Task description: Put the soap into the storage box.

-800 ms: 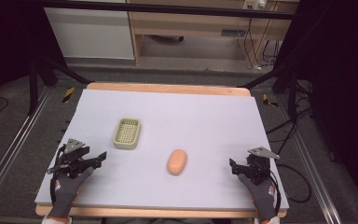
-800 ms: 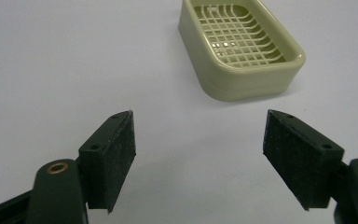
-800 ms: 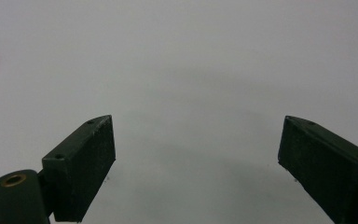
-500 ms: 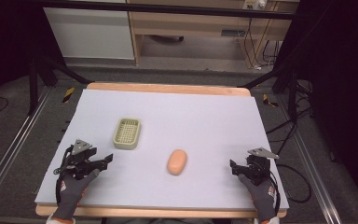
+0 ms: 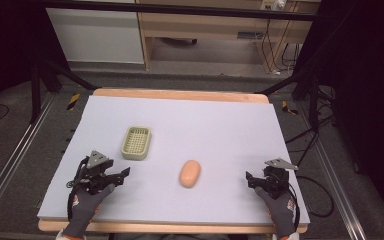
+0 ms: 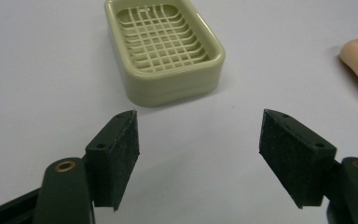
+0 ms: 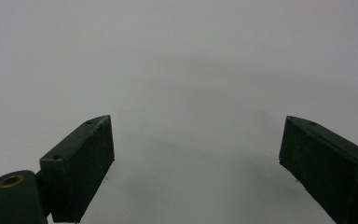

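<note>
**Both grippers empty, soap loose on the tabletop**

The left gripper [image 5: 121, 174] stood with jaws spread wide, holding nothing, near the tabletop's [image 5: 220, 120] front-left corner, just short of the soap dish [image 5: 136, 142] (pale green, grid-bottomed). The soap [image 5: 190, 173] lay near the front edge's middle. The right gripper [image 5: 250, 179], equally wide and empty, sat near the front-right corner.

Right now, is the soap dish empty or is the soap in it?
Empty. The soap dish shows only its bare grid, and the soap lies apart on the table.
</note>
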{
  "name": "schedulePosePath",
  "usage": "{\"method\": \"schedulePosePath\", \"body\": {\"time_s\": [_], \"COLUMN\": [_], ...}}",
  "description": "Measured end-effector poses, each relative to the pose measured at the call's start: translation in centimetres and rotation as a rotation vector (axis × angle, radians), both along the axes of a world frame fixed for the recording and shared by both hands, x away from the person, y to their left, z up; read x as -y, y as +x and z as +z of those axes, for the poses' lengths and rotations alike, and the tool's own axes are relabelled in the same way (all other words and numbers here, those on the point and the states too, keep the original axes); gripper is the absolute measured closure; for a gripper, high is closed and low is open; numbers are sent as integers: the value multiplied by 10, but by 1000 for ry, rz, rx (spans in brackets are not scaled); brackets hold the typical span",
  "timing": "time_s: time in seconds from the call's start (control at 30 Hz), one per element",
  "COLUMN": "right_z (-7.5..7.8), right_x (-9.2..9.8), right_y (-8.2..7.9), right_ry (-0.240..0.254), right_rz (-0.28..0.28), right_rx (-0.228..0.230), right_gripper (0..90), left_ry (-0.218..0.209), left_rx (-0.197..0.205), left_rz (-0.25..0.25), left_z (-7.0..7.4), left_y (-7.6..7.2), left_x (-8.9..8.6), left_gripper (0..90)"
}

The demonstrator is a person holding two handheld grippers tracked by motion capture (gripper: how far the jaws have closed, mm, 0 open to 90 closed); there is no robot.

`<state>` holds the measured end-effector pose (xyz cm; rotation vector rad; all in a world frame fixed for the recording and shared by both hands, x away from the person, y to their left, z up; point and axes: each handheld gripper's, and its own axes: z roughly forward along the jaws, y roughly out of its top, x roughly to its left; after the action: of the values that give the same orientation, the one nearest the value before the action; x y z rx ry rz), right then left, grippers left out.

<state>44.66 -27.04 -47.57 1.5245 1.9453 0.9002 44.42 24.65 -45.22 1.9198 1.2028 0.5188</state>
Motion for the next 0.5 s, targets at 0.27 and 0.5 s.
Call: {"method": "schedulePosePath", "body": {"time_s": [0.27, 0.5], "right_z": [-1, -1], "right_x": [-1, -3], "right_y": [0, 1], "right_ry": [-10, -16], "right_rz": [6, 5], "right_rx": [-9, -13], "right_gripper": [103, 98], "left_ry": [11, 23], "left_rx": [1, 0], "left_rz": [-31, -48], "left_z": [0, 1], "left_y": [-2, -3], "left_x": [11, 20], "left_gripper": [288, 292]}}
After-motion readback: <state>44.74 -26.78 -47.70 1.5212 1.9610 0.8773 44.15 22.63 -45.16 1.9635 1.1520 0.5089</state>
